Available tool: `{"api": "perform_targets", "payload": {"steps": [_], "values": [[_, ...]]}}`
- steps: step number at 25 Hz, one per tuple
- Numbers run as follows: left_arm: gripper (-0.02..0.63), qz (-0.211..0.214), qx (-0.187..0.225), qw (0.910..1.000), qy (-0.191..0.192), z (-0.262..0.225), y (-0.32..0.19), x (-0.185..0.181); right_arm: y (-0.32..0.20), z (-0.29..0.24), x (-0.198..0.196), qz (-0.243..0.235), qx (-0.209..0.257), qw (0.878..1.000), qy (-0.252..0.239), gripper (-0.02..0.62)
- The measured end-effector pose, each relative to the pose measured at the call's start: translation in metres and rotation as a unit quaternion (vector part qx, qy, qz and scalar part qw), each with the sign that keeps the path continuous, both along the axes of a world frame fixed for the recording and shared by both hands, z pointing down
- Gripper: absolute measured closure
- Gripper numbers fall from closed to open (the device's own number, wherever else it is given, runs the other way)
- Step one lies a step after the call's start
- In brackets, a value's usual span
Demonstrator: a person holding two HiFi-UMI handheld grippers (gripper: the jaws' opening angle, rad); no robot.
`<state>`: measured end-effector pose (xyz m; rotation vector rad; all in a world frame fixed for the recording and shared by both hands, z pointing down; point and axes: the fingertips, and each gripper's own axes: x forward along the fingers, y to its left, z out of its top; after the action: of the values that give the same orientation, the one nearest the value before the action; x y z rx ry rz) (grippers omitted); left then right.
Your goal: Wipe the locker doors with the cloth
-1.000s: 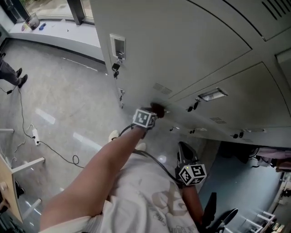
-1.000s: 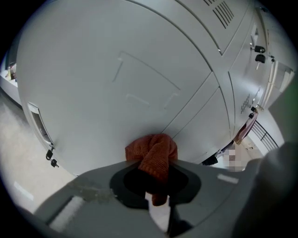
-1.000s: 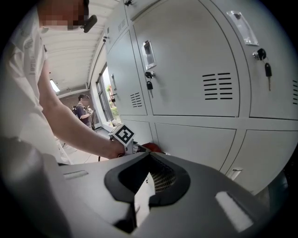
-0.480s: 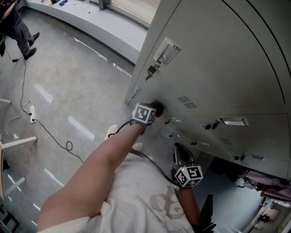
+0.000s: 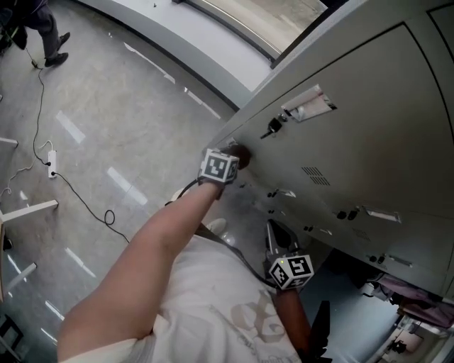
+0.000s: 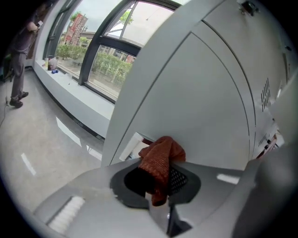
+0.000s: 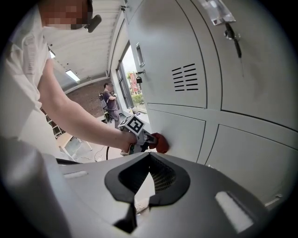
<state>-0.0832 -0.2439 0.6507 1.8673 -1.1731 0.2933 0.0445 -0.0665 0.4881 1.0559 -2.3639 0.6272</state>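
My left gripper [image 5: 234,158] is shut on a rust-red cloth [image 5: 242,155] and presses it against the grey locker door [image 5: 355,92], near the door's outer edge and just below its key lock [image 5: 272,127]. In the left gripper view the cloth [image 6: 160,155] bunches between the jaws and hangs down over them, flat grey door behind it. My right gripper [image 5: 272,231] hangs lower, close to my body, jaws together and holding nothing. The right gripper view looks past its own tips [image 7: 149,157] at the cloth [image 7: 161,143] on a lower door panel.
A person [image 5: 44,21] stands at the far left by the window ledge [image 5: 213,42]. A cable with a power strip [image 5: 50,167] trails across the grey floor. Label holders [image 5: 308,105], vents and more keyed locks run along the locker bank.
The view has swung along the lockers. My left gripper has slid the cloth across the door toward the locker's outer edge. The right gripper has stayed low by my body.
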Motion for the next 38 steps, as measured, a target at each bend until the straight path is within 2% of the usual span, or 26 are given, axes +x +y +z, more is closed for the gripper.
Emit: {"api": "perform_targets", "payload": {"steps": [6, 13, 18, 24, 31, 34, 38], "values": [[0.557, -0.011, 0.012, 0.9999, 0.005, -0.004, -0.005, -0.032, -0.005, 0.004, -0.028, -0.006, -0.005, 1.0, -0.001, 0.588], [0.557, -0.082, -0.016, 0.996, 0.03, 0.008, -0.018, -0.087, 0.003, 0.012, -0.045, 0.013, -0.023, 1.0, 0.0, 0.588], [0.557, -0.073, -0.039, 0.9965, 0.006, 0.024, -0.018, -0.095, 0.008, 0.017, -0.059, 0.02, -0.034, 0.999, 0.001, 0.588], [0.557, -0.062, -0.071, 0.9951, 0.029, 0.042, -0.012, -0.073, 0.01, 0.014, -0.057, 0.028, -0.027, 0.999, 0.006, 0.588], [0.558, -0.041, -0.075, 0.9955, 0.04, 0.046, -0.003, -0.038, 0.013, 0.013, -0.035, 0.023, -0.017, 0.999, 0.016, 0.588], [0.56, -0.02, -0.069, 0.9968, 0.035, 0.047, 0.0, -0.014, 0.013, 0.015, -0.016, 0.009, -0.012, 1.0, 0.026, 0.588], [0.56, -0.028, -0.067, 0.9971, 0.021, 0.049, 0.005, -0.005, 0.011, 0.016, 0.001, -0.008, -0.009, 0.999, 0.031, 0.588]]}}
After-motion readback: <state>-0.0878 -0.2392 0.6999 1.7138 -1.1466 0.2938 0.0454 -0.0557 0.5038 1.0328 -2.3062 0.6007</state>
